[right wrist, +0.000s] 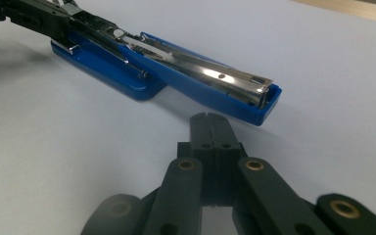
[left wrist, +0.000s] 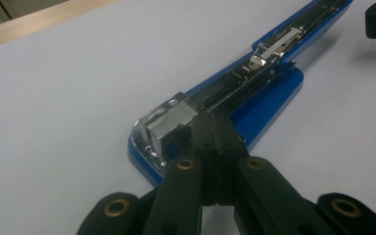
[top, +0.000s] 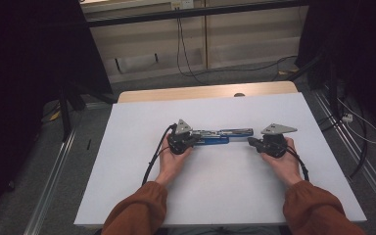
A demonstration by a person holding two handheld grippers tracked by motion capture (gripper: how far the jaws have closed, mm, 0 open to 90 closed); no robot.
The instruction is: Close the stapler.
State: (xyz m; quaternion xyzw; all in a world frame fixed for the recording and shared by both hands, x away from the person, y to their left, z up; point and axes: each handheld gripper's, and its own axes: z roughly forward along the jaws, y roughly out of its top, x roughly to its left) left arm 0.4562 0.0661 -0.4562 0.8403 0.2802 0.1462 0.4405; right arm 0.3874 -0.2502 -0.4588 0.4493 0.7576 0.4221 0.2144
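- Left gripper view first: the left gripper [left wrist: 214, 125] has its two black jaws pressed flat together, nothing between them, tips right up against the block of staples [left wrist: 169, 126] at the near end of the blue stapler [left wrist: 269, 93].
- Whether those tips actually touch the staples or the metal rail, I can't tell from here.
- Over to the right gripper view: the right gripper [right wrist: 209, 120] is closed too, jaws meeting with nothing caught, and it sits just short of the stapler's [right wrist: 215, 93] far blue tip, a sliver of table between them.
- That stapler lies swung open, flat on its side of things: blue base [right wrist: 107, 66] and the long shiny staple channel [right wrist: 215, 76] spread out in a line.
- High view now: stapler [top: 220, 136] stretched left to right in the middle of the white table [top: 225, 196], left gripper [top: 192, 138] at one end, right gripper [top: 252, 142] at the other.
- Both hands grip from below, rust-orange sleeves [top: 137, 213] coming in from the bottom edge.
- A black cable [top: 152, 159] loops off the left gripper toward the person.
- Beyond the white top, a strip of wooden tabletop [top: 200, 92], then grey floor.
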